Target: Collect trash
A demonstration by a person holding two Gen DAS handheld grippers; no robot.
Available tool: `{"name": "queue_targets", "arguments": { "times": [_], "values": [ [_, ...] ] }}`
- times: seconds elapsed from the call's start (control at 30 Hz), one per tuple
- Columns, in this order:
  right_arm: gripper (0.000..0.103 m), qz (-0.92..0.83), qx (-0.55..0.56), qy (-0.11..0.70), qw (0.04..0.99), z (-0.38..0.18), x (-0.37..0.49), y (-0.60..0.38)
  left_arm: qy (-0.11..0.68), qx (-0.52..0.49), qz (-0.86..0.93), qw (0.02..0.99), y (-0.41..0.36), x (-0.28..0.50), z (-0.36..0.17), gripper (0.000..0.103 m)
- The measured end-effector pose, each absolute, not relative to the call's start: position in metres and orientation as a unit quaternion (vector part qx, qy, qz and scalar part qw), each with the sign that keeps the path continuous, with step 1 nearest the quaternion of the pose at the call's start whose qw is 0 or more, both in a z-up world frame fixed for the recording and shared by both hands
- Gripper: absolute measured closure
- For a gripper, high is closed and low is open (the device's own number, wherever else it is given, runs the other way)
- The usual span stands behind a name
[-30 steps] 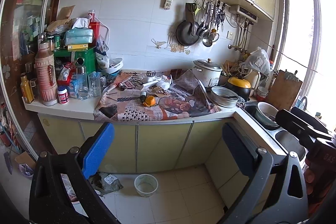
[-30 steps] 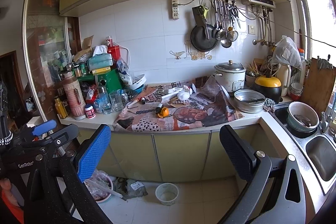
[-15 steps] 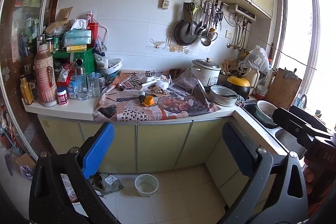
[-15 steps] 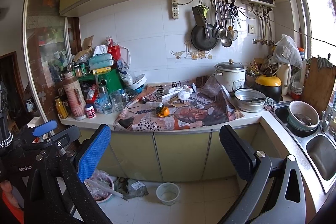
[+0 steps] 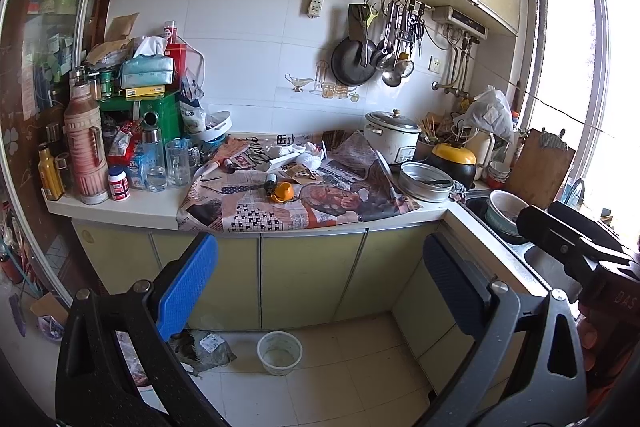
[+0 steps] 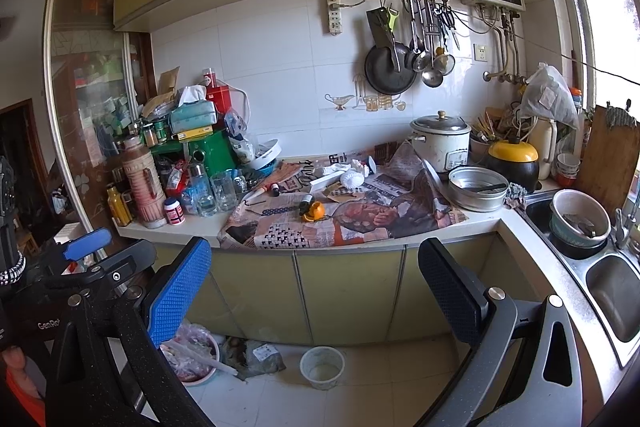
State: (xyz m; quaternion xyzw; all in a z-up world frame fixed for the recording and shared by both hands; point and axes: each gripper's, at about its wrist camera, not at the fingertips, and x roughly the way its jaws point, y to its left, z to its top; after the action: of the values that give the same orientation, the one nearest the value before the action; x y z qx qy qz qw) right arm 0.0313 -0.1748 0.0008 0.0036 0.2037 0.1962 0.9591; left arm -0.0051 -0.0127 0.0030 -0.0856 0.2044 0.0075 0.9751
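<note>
- The orange peel (image 5: 283, 191) and crumpled tissue (image 5: 310, 157) lie on the newspaper (image 5: 304, 213) as before.
- The left gripper (image 5: 318, 291) and right gripper (image 6: 314, 289) stay wide open, empty, aimed at the cabinets below the counter.
- The view has barely shifted.

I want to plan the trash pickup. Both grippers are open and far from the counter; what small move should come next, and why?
Probably advance the right gripper toward the orange peel on the newspaper. It holds nothing, and the peel lies near the counter's front edge.
</note>
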Motion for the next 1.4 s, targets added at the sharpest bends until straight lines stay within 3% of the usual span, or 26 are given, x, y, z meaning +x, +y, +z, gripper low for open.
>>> {"name": "queue_targets", "arguments": {
  "times": [0.83, 1.4],
  "values": [
    [0.000, 0.199, 0.019, 0.215, 0.956, -0.003, 0.051, -0.169, 0.204, -0.083, 0.028, 0.975, -0.018, 0.013, 0.002, 0.000],
    [0.000, 0.144, 0.018, 0.261, 0.954, -0.042, 0.180, -0.137, 0.252, -0.103, 0.045, 0.961, 0.066, 0.184, -0.038, 0.000]
  ]
}}
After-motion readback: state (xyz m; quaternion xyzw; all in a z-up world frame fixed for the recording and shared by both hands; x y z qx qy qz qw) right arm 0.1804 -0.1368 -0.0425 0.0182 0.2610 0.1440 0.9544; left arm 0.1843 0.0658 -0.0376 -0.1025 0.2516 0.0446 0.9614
